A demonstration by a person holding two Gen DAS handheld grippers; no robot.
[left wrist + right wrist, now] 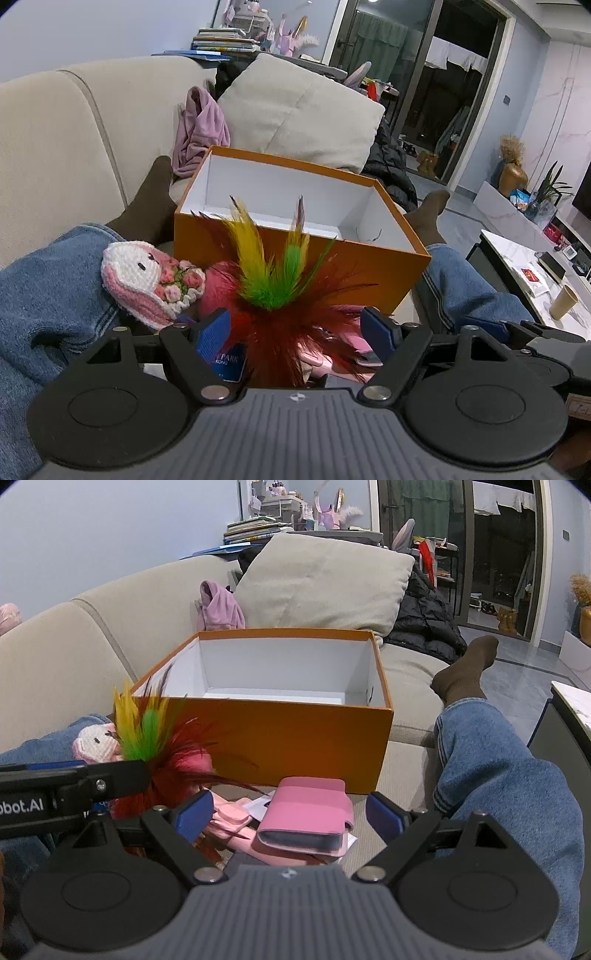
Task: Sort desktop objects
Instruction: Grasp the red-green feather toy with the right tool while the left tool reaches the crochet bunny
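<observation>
Orange box [295, 734] sits beyond pink pouch [306, 819]; both claws gape.

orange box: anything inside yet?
Nothing visible inside the orange box: bare white walls and a white floor strip at the far end. Its near wall hides the near floor. The feather toy, crochet bunny and pink case lie outside, in front.

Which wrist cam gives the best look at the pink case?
Right wrist. The pink case lies whole and unobstructed between the open jaws of the right gripper, in front of the orange box. In the left wrist view the feather toy covers it, leaving only pink slivers.
</observation>
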